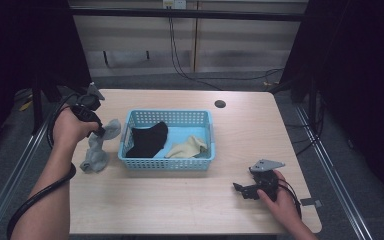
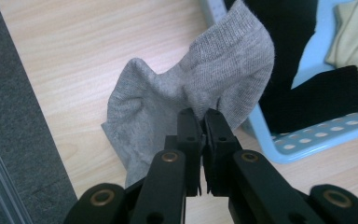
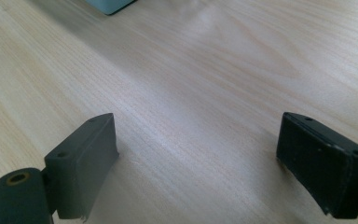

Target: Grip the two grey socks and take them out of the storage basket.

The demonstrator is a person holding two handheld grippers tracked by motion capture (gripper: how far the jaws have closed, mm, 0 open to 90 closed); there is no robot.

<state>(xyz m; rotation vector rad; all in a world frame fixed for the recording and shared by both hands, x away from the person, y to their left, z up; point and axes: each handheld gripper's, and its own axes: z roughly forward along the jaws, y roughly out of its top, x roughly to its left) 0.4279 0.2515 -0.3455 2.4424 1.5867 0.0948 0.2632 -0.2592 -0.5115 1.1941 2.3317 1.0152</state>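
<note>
Left hand-held gripper (image 2: 203, 122) pinches the grey sock (image 2: 191, 88) tight beside the blue basket (image 1: 130, 120). Right hand-held gripper (image 3: 196, 163) rests wide open and empty on the counter (image 3: 205, 70).

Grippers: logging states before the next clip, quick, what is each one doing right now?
Left gripper: shut on the grey sock, beside the blue basket.
Right gripper: open, empty, low over the table.

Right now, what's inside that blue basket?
The blue basket holds a black sock and a cream sock; whatever lies under them is covered. The grey sock is outside, pinched by the left gripper.
</note>
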